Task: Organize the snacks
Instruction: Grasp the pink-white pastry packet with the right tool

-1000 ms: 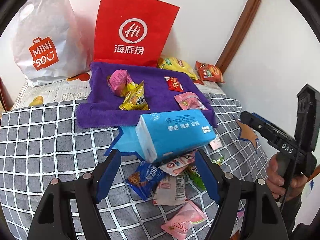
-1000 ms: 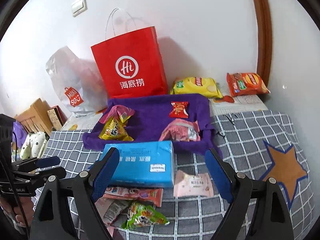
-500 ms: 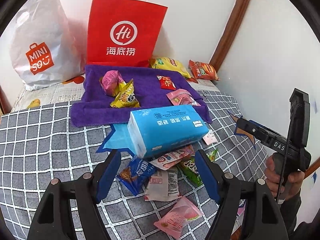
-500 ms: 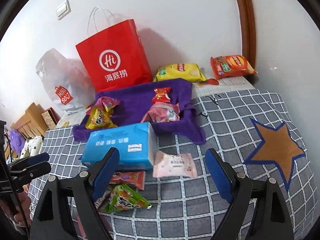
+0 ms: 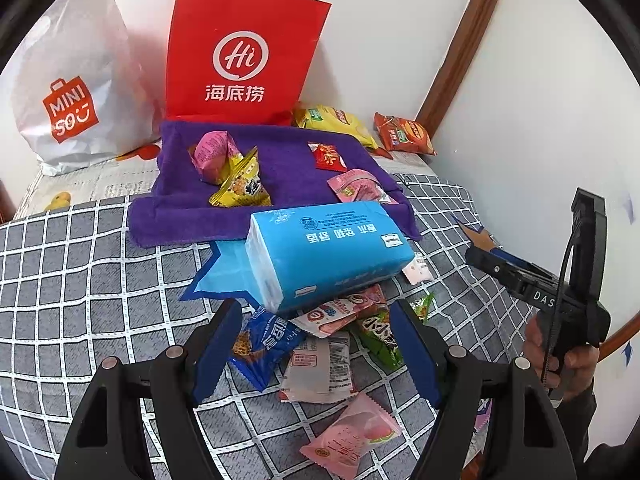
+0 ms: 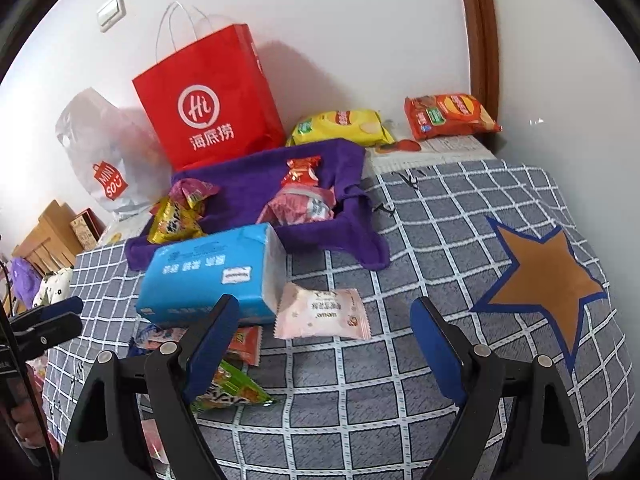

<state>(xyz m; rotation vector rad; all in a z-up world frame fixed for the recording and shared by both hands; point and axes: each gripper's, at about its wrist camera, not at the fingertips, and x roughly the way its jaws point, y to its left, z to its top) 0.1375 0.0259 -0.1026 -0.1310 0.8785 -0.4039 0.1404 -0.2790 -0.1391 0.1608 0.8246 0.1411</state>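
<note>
Bright, even light; soft shadows fall on the white wall; strong fisheye bending and dark corner vignetting.

In the left wrist view, the tissue pack (image 5: 328,252) lies mid-frame atop a snack pile (image 5: 320,344), the towel (image 5: 280,184) above it, the paper bag (image 5: 244,52) at the top.

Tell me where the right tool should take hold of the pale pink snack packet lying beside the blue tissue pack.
Grip the pale pink snack packet across its short width at the puffed middle, coming straight down from above. It lies flat and alone on the checked grey blanket, its crimped ends pointing left and right, and the open right tool already straddles it.
</note>
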